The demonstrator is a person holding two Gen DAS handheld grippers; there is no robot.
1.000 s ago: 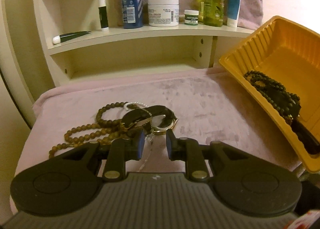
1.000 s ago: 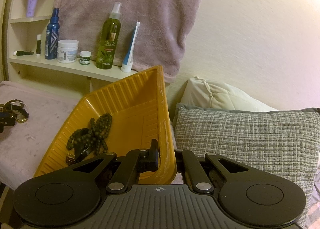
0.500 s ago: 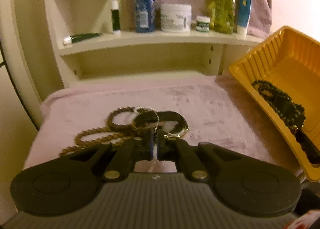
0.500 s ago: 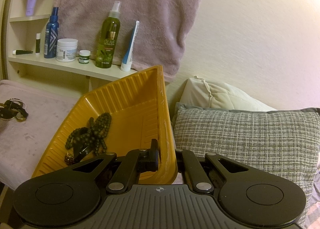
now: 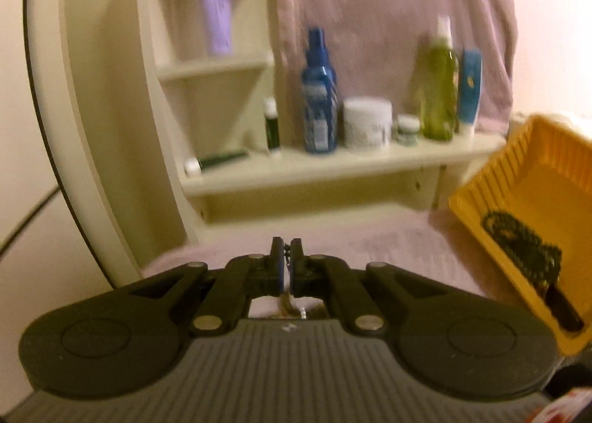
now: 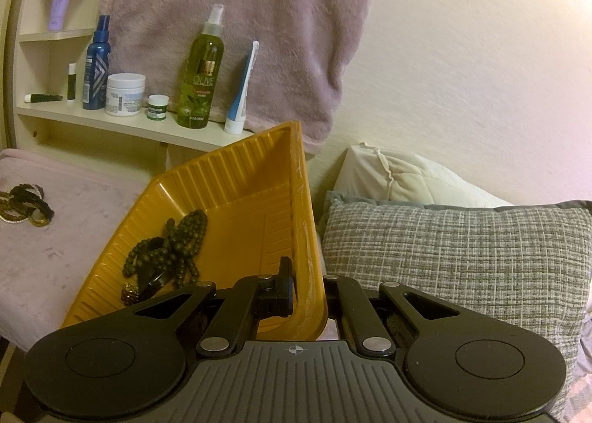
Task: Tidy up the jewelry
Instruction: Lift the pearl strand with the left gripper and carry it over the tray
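Observation:
My left gripper [image 5: 286,256] is shut on a thin chain [image 5: 286,255], raised above the pink cloth [image 5: 370,245]. Something brownish dangles blurred under the jaws. My right gripper [image 6: 305,275] is shut on the near rim of the yellow tray [image 6: 236,193] and holds it tilted; one finger is inside, the other hidden behind the wall. A dark bead necklace [image 6: 177,241] lies in the tray, also seen in the left wrist view as dark beads [image 5: 518,238] in the yellow tray [image 5: 536,186]. A pile of bead bracelets [image 6: 26,204] rests on the pink cloth [image 6: 55,256].
A cream shelf [image 5: 333,164] behind the cloth carries a blue bottle [image 5: 319,97], a white jar [image 5: 367,123], a green spray bottle [image 6: 201,82] and tubes. A pink towel [image 6: 229,8] hangs on the wall. A grey checked pillow [image 6: 462,260] lies right of the tray.
My left gripper closed on the thin chain and rose, so the jewelry pile dropped out of its view. The right gripper and the tray stayed put.

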